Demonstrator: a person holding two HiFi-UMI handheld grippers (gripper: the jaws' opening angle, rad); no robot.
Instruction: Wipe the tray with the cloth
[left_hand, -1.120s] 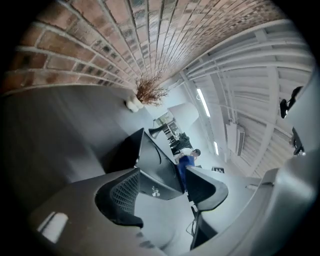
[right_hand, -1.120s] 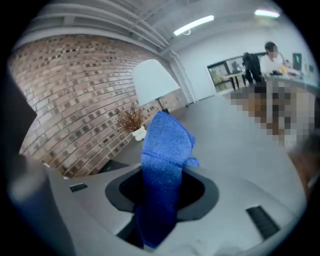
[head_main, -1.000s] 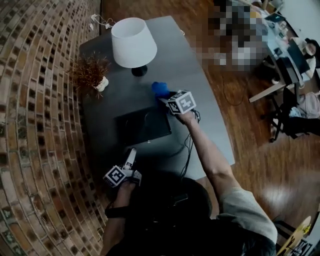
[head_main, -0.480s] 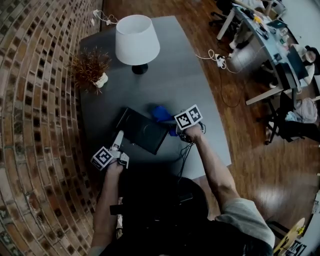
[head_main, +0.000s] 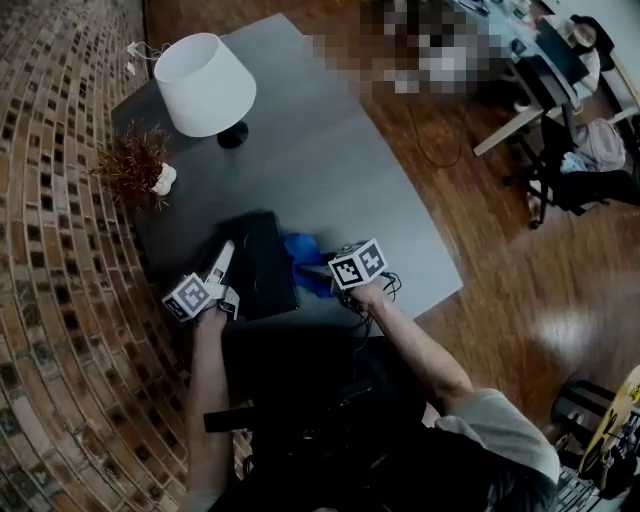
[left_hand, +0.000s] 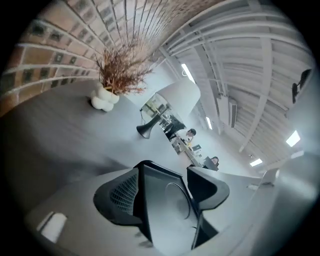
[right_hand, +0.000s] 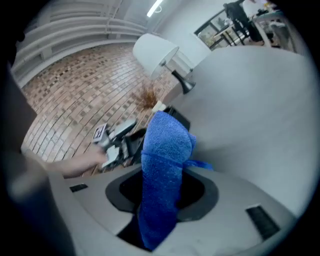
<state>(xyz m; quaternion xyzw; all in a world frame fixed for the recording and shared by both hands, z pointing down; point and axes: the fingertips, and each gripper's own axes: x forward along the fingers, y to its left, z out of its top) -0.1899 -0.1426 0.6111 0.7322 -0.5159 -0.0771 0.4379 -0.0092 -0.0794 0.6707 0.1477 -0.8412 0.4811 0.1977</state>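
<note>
The black tray (head_main: 262, 272) lies near the front edge of the grey table (head_main: 330, 170). My left gripper (head_main: 228, 253) is at the tray's left side. In the left gripper view the tray (left_hand: 167, 205) stands slanted between the jaws of the left gripper (left_hand: 165, 172). Those jaws have just been opening and stand wide, and no pad visibly presses on the tray. My right gripper (head_main: 322, 278) is at the tray's right side, shut on the blue cloth (head_main: 303, 255). In the right gripper view the cloth (right_hand: 162, 170) hangs bunched out of the right gripper (right_hand: 162, 200).
A white lamp (head_main: 205, 85) and a dried plant in a white pot (head_main: 135, 160) stand at the table's far left. A brick wall (head_main: 50, 250) runs along the left. Wooden floor (head_main: 500, 260) lies to the right, with desks and chairs beyond.
The tray has swung round and now sits closer to the front edge. My left gripper has come up to its left side. My right gripper has drawn the cloth back toward me.
</note>
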